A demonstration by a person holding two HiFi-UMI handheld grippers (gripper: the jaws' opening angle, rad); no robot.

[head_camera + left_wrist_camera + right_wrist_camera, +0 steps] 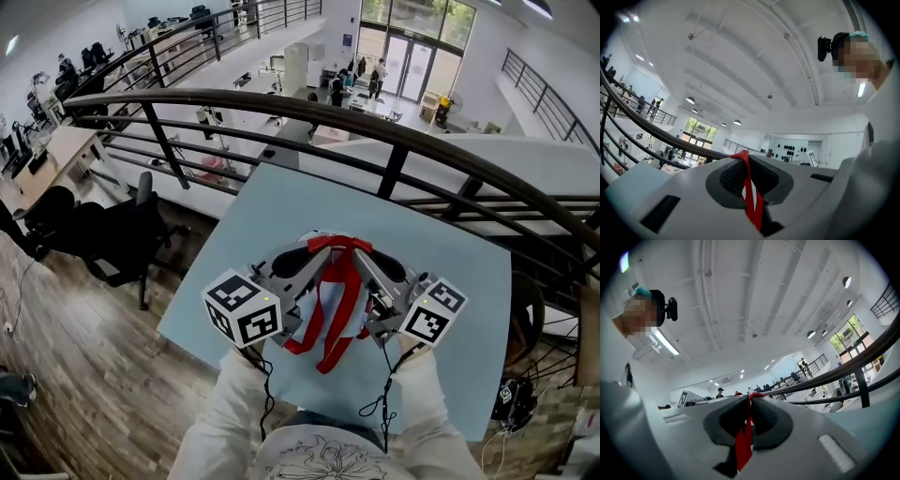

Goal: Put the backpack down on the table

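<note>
Left gripper (pixel 743 161) is clamped narrow on the red strap (pixel 751 197) of the backpack (pixel 322 298). Just beside it, the right gripper (pixel 750 399) pinches the red strap too. Their tips nearly meet at the strap's top. The backpack hangs beneath and between them, above the blue table (pixel 281 202).
</note>
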